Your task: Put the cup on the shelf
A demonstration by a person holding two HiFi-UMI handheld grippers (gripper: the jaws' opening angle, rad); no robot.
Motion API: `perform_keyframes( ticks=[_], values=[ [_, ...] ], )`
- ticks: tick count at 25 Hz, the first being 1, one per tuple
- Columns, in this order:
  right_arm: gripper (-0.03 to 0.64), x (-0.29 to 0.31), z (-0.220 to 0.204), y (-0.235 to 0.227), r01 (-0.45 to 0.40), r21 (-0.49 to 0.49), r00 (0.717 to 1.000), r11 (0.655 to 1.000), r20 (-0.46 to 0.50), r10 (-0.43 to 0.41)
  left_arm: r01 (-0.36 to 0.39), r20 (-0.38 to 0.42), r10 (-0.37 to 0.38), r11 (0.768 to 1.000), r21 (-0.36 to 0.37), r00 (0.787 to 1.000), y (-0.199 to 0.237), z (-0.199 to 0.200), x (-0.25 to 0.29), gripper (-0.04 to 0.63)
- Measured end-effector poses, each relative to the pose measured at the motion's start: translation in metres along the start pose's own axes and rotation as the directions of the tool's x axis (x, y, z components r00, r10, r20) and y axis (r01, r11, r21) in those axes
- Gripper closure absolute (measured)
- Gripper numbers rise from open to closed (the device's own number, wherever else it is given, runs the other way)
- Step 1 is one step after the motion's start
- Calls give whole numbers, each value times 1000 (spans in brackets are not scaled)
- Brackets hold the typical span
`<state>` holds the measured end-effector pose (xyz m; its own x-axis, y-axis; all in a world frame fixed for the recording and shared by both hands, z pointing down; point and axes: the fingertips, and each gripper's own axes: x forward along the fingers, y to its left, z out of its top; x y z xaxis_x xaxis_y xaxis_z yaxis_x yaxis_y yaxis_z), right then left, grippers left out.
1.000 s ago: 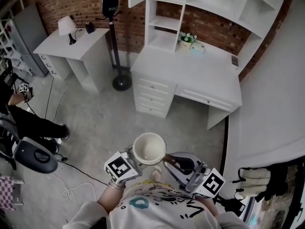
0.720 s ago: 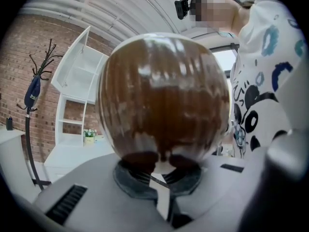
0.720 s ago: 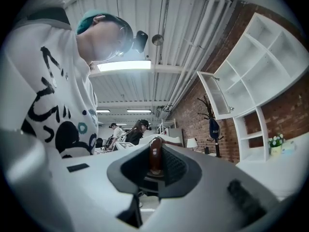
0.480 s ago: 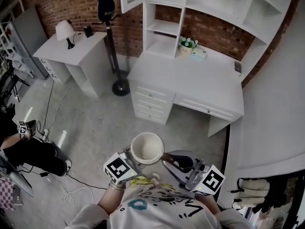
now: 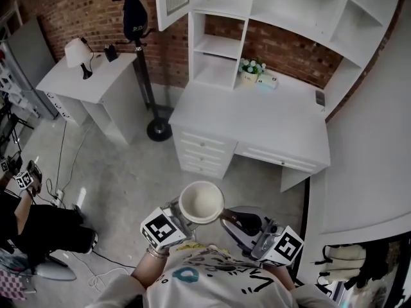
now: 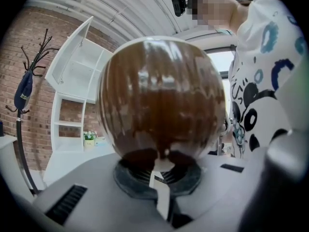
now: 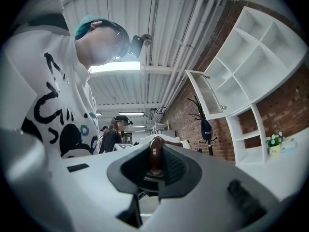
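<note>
The cup [image 5: 201,202], white inside and glossy brown outside, is held up in front of my chest between both grippers. My left gripper [image 5: 174,219] is shut on its lower edge; in the left gripper view the brown cup body [image 6: 161,105] fills the middle, right above the left gripper [image 6: 157,170]. My right gripper [image 5: 228,217] is shut on the cup's thin brown handle [image 7: 155,156], pinched between the dark pads of the right gripper [image 7: 154,167]. The white shelf unit [image 5: 221,47] stands over the desk, well ahead across the floor.
A white desk [image 5: 257,117] with drawers stands below the shelves, with a small plant pot [image 5: 249,69] at its back. A coat stand [image 5: 138,43] and a side table with a lamp [image 5: 83,76] are to the left. A person [image 5: 26,223] sits at far left.
The cup stays held between both grippers in front of me. The view has shifted a little toward the desk, and the person at the left has moved lower in the picture.
</note>
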<state>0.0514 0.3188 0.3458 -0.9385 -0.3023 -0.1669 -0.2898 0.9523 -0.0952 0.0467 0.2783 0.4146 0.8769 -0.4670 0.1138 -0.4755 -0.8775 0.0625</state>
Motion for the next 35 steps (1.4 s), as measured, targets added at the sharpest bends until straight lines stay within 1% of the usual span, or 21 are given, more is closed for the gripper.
perform_keyframes(
  ticks=[9,14,18,28,31,35],
  values=[
    [557,55,-4,-37,53,-7,998,999,27,-53,50,5,-50,998,25,999,65,6,-11,580],
    [557,74,-10,-51,64,-8,997,998,32,-64,54,4,-54,998,27,999,90,2,-15,580],
    [557,85,-13,-67,68,6,998,998,16,-68,49,6,-49,999,10,999,108,2,-11,580],
    [557,93,-13,-138,35,9,999,999,2,-35,22,11,-22,1000,-17,1000,163,4,34,580],
    [557,93,-7,-166,23,1,1000,1000,7,-23,11,19,-11,1000,-17,1000,182,9,54,580],
    [557,98,8,-200,14,24,1000,1000,17,-14,-9,27,10,1000,-13,1000,207,16,80,580]
  ],
)
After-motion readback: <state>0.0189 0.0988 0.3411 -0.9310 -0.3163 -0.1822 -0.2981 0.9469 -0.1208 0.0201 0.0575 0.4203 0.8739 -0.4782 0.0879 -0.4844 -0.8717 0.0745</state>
